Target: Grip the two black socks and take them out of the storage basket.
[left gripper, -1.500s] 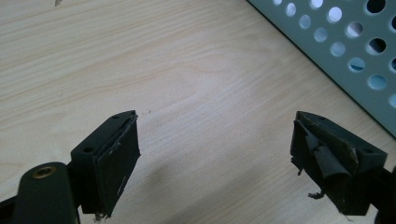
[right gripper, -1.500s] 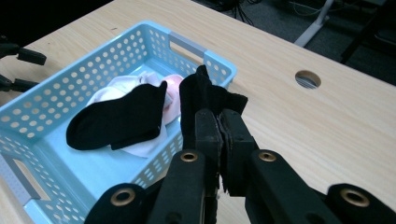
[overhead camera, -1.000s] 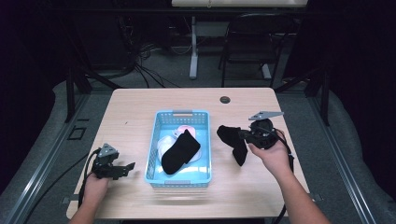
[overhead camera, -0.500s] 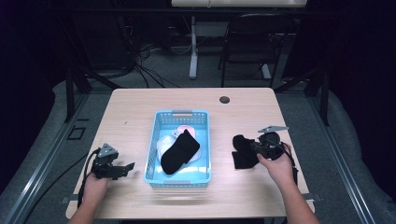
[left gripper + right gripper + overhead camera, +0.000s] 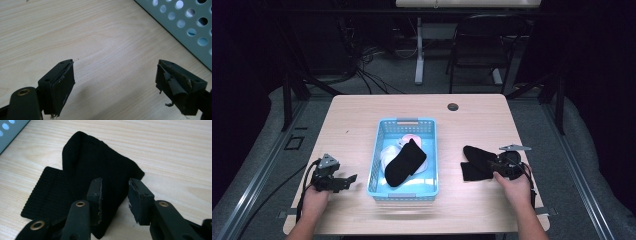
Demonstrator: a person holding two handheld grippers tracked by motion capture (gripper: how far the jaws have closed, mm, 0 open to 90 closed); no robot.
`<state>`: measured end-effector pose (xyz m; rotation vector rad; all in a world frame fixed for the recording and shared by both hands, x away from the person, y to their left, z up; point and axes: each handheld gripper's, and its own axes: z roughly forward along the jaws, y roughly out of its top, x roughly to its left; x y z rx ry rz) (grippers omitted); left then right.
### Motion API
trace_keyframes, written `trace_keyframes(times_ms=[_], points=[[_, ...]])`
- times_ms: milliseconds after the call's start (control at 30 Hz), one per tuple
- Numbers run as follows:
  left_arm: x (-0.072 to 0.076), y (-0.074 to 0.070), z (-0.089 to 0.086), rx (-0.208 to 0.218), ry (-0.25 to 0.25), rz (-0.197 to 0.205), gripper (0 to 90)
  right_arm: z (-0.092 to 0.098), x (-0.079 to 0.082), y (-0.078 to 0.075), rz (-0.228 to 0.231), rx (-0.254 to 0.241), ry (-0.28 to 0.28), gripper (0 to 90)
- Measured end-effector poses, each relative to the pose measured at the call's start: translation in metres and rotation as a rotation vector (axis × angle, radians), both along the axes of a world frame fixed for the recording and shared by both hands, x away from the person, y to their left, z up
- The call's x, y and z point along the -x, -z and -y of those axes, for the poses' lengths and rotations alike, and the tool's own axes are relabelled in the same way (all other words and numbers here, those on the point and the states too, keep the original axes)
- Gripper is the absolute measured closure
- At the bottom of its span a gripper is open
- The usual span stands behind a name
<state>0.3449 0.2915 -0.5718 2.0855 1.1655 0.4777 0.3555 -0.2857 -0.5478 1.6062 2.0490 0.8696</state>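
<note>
**A:** ok so what's the right gripper doing? Looks like it let go?

**B:** yeah, its jaws have just been opening. In the right gripper view they stand apart with a gap between them, and the black sock lies on the table right under and between them. The pads aren't pressing on it, so no grip. The sock's folded over itself, ribbed cuff sticking out to the left in that view.

**A:** and from above?

**B:** in the high view the right gripper is low at the right part of the table, right hand behind it, and the black sock is spread flat just left of it, off to the right of the blue basket, not touching it as far as I can tell.

**A:** left side?

**B:** left gripper is parked near the table's front left, left hand holding it. In the left gripper view the left gripper's jaws are wide apart over bare wood, nothing between them, and the basket's perforated wall is at the upper right.

**A:** anything in the basket?

**B:** another black sock lying slantwise over some white and pinkish pieces. Can't tell what those are exactly.
</note>
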Motion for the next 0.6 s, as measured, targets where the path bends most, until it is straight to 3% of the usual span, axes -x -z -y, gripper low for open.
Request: trace_keyframes(times_ms=[167, 600], points=[[0.0, 0.0, 0.0, 0.002, 0.0, -0.001, 15.6, 0.005, 0.003, -0.002, 0.008, -0.055, 0.017, 62.8], [0.0, 0.0, -0.001, 0.005, 0.001, 0.001, 15.6, 0.012, 0.007, -0.009, 0.023, -0.067, 0.027, 62.0]])
